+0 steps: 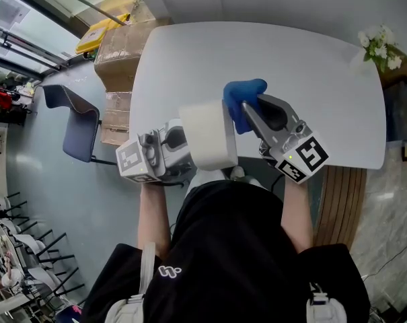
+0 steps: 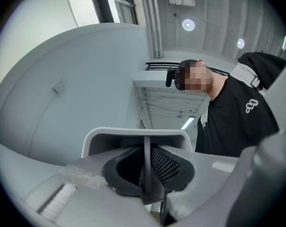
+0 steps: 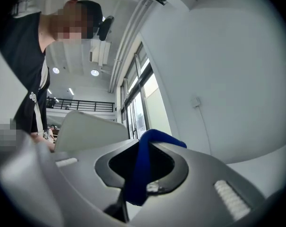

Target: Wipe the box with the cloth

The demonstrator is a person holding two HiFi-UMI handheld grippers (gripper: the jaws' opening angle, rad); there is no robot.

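In the head view a white open box (image 1: pixel 206 134) hangs above the near edge of the pale round table (image 1: pixel 311 66), close to the person's chest. My left gripper (image 1: pixel 187 149) is shut on one thin wall of the box (image 2: pixel 138 135); in the left gripper view the wall stands edge-on between the pads of the left gripper (image 2: pixel 146 174). My right gripper (image 1: pixel 247 111) is shut on a blue cloth (image 1: pixel 243 99), which touches the box's right side. In the right gripper view the cloth (image 3: pixel 142 160) droops out of the right gripper (image 3: pixel 140 176), with the box (image 3: pixel 88 129) just to its left.
Cardboard boxes (image 1: pixel 116 66) and a yellow item (image 1: pixel 99 36) stand left of the table. A dark blue chair (image 1: pixel 75 123) is on the floor at the left. White flowers (image 1: pixel 380 46) sit at the table's far right corner. A slatted wooden bench (image 1: pixel 341 200) is at the right.
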